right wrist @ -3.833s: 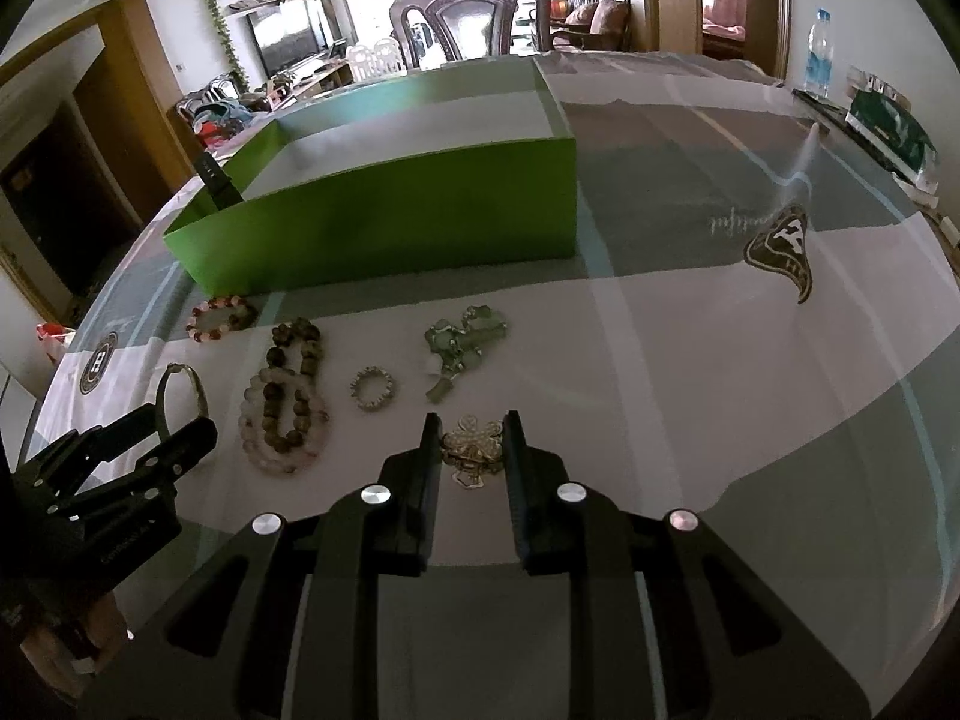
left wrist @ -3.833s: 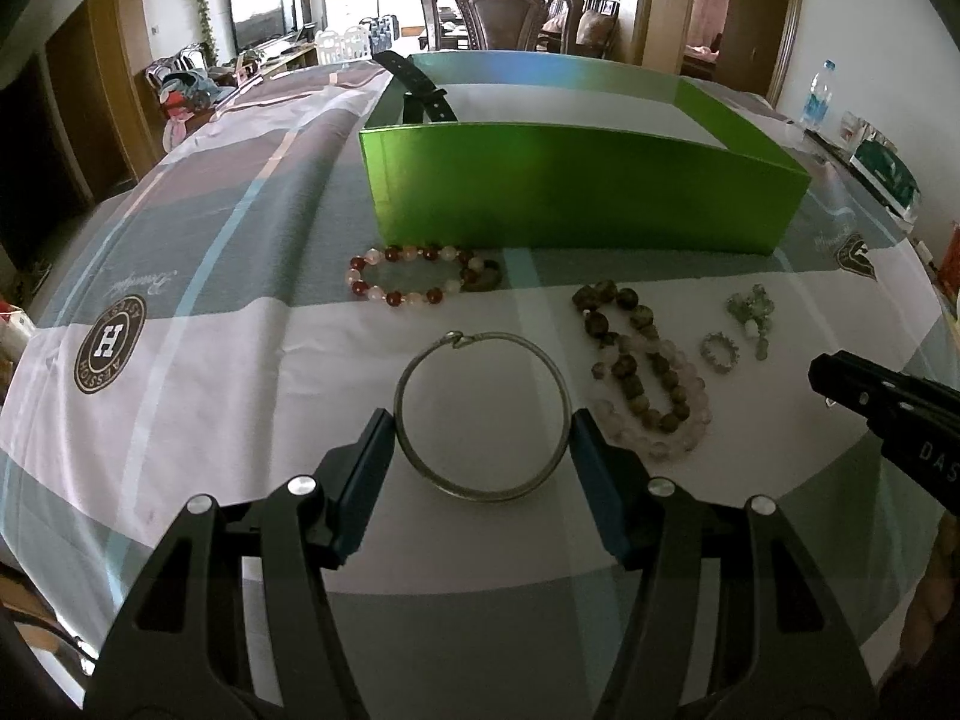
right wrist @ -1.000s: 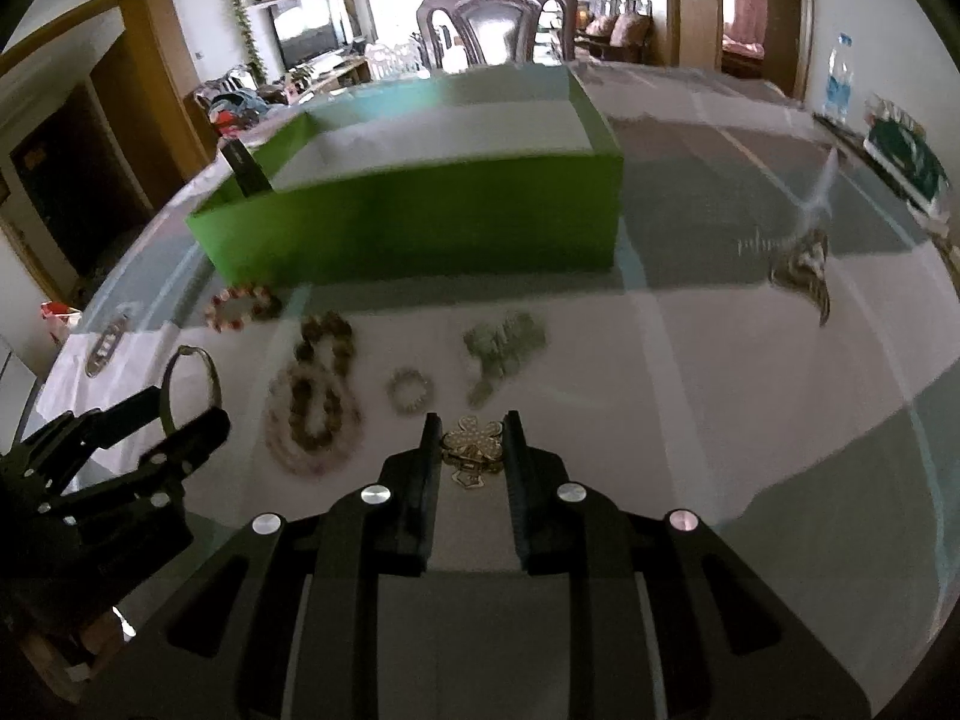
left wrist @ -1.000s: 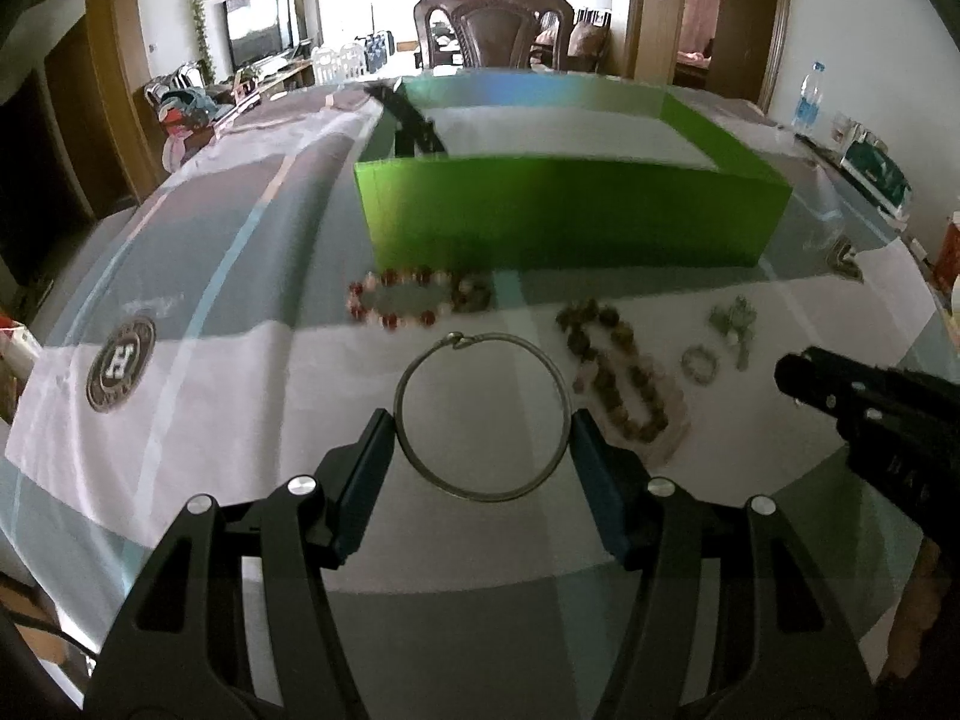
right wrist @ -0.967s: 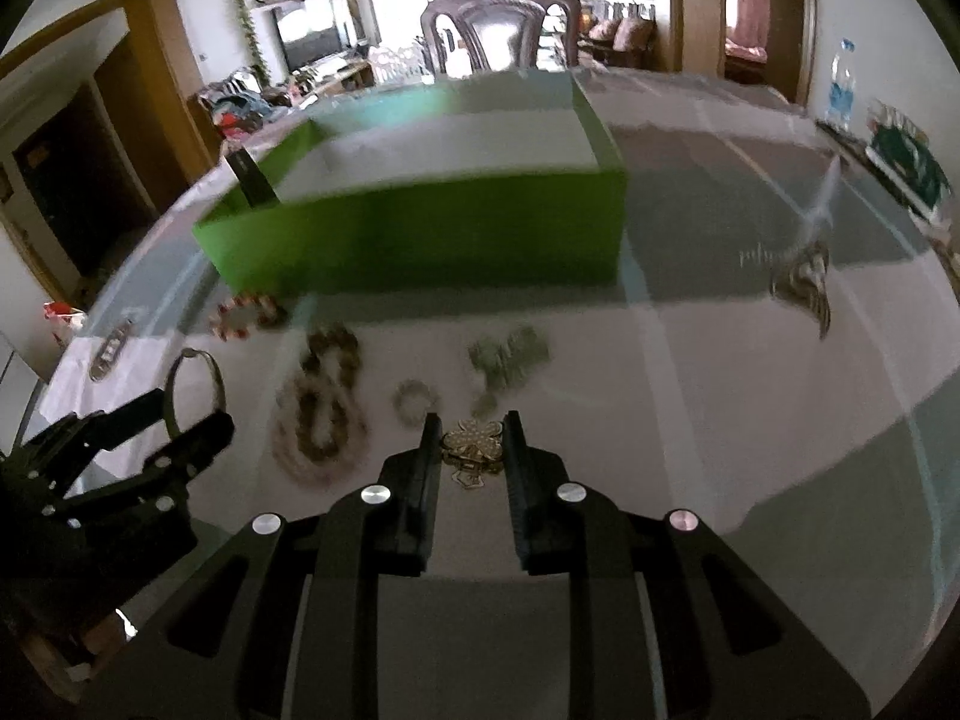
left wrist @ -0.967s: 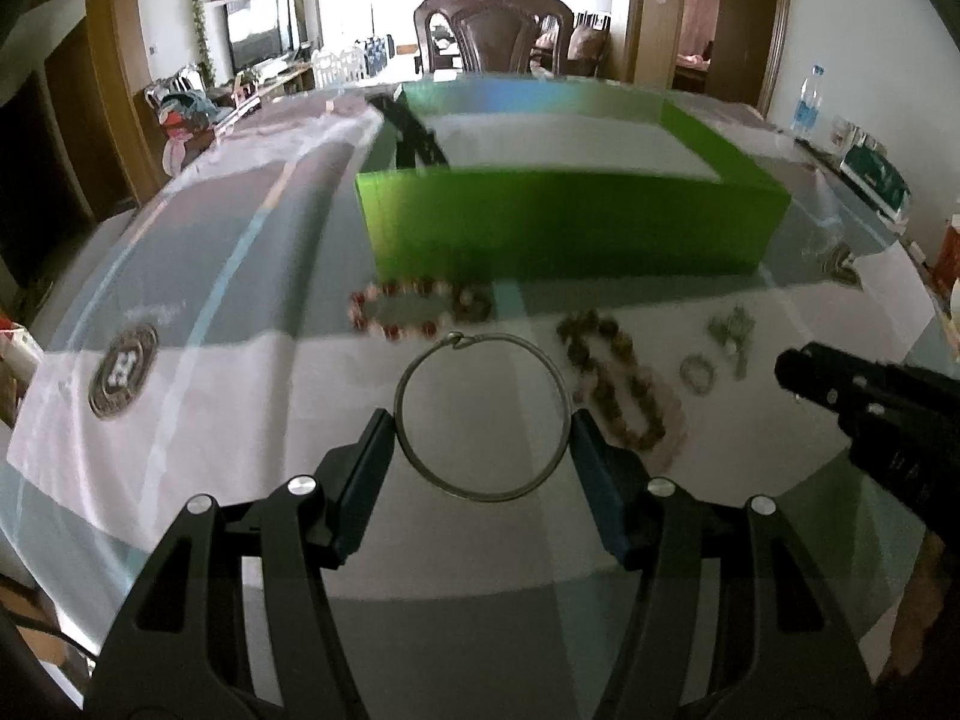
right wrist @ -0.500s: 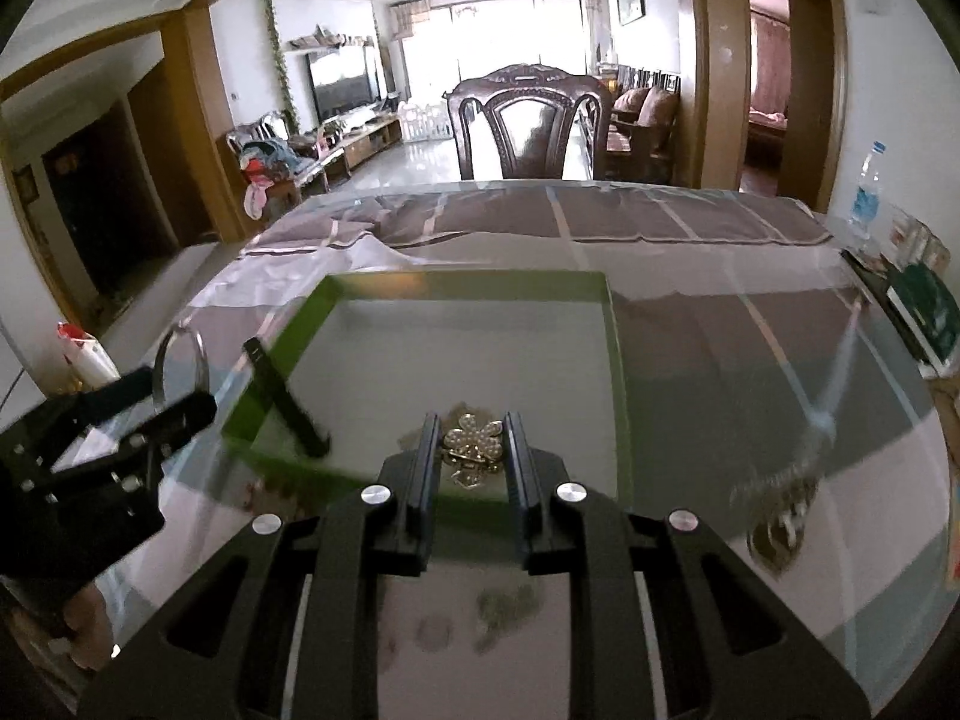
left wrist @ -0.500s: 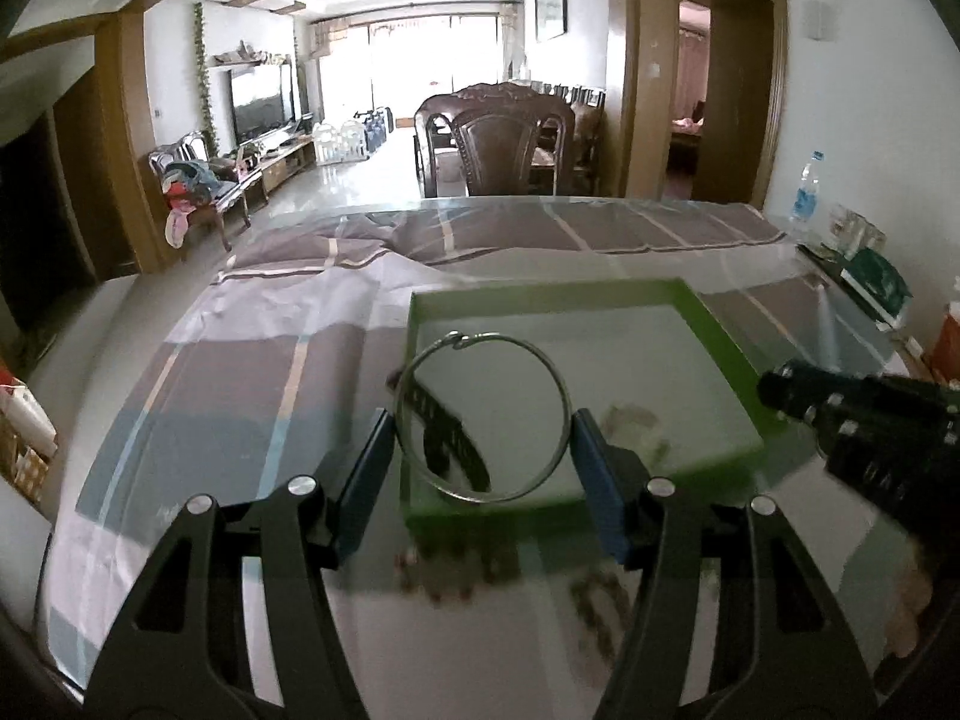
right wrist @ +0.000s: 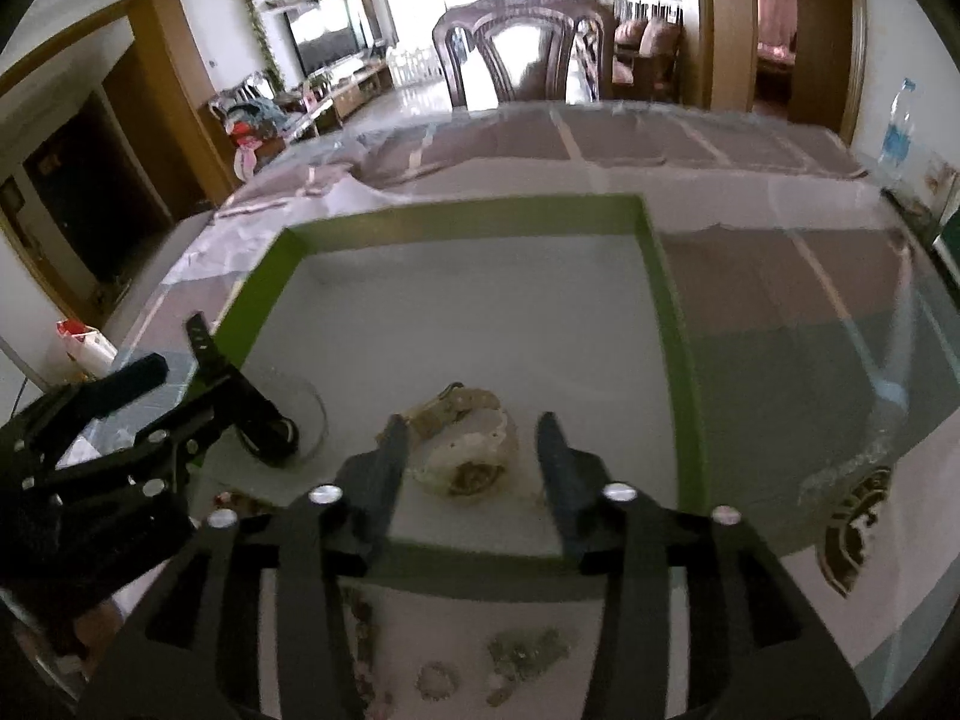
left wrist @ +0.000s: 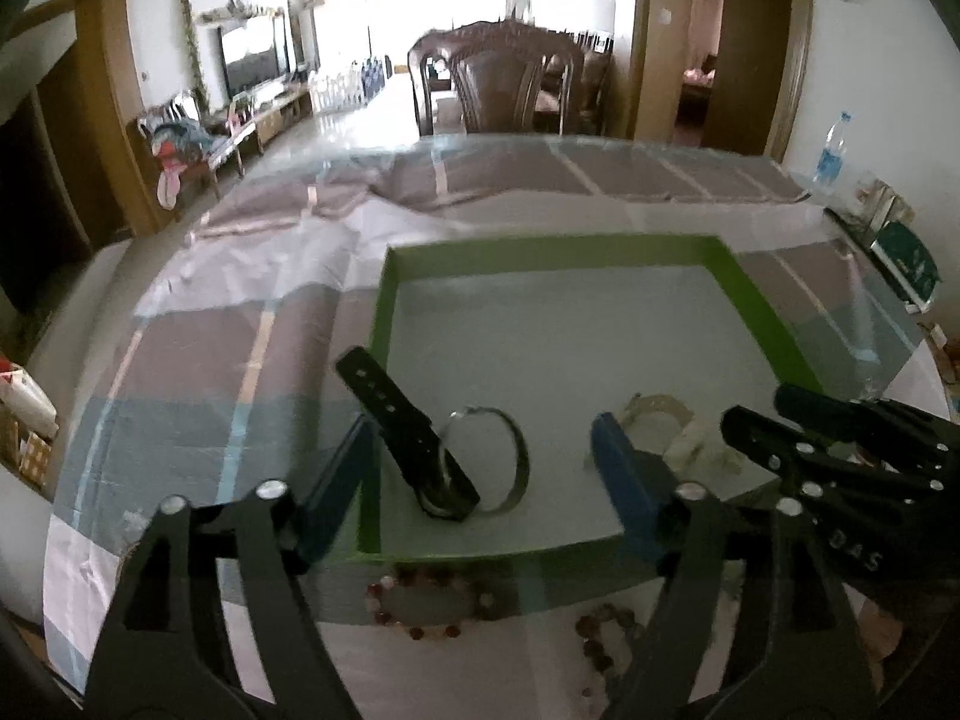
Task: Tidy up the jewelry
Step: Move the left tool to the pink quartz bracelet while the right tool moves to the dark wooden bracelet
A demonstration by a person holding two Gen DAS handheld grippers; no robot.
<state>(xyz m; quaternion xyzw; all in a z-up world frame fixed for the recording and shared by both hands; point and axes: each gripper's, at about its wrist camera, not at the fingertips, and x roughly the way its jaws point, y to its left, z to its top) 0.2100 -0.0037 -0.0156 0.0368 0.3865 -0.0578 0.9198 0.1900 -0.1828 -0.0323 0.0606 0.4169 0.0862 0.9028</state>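
The green box (left wrist: pixel 384 300) (right wrist: pixel 669 324) lies open below both grippers. My left gripper (left wrist: pixel 486 468) is open and empty above its near left part. The silver bangle (left wrist: pixel 489 459) (right wrist: pixel 315 414) lies in the box against a black watch (left wrist: pixel 408 432) (right wrist: pixel 264 426). My right gripper (right wrist: pixel 474 450) is open and empty above the near middle. The gold flower brooch (right wrist: pixel 471 474) lies below it on a pale bracelet (right wrist: pixel 474 438) (left wrist: pixel 660 414). A red-and-white bead bracelet (left wrist: pixel 429 606) and brown beads (left wrist: pixel 606 630) (right wrist: pixel 360 618) lie on the table before the box.
Small green charms (right wrist: pixel 525 654) and a little ring (right wrist: pixel 435 684) lie on the checked tablecloth (left wrist: pixel 270 324) near the box's front wall. A water bottle (left wrist: pixel 831 150) and a green packet (left wrist: pixel 906 258) stand at the table's far right. A wooden chair (left wrist: pixel 498 84) is behind.
Both grippers rose from the table and moved over the box. The left opened and dropped the bangle inside by the watch. The right opened and dropped the brooch onto the pale bracelet.
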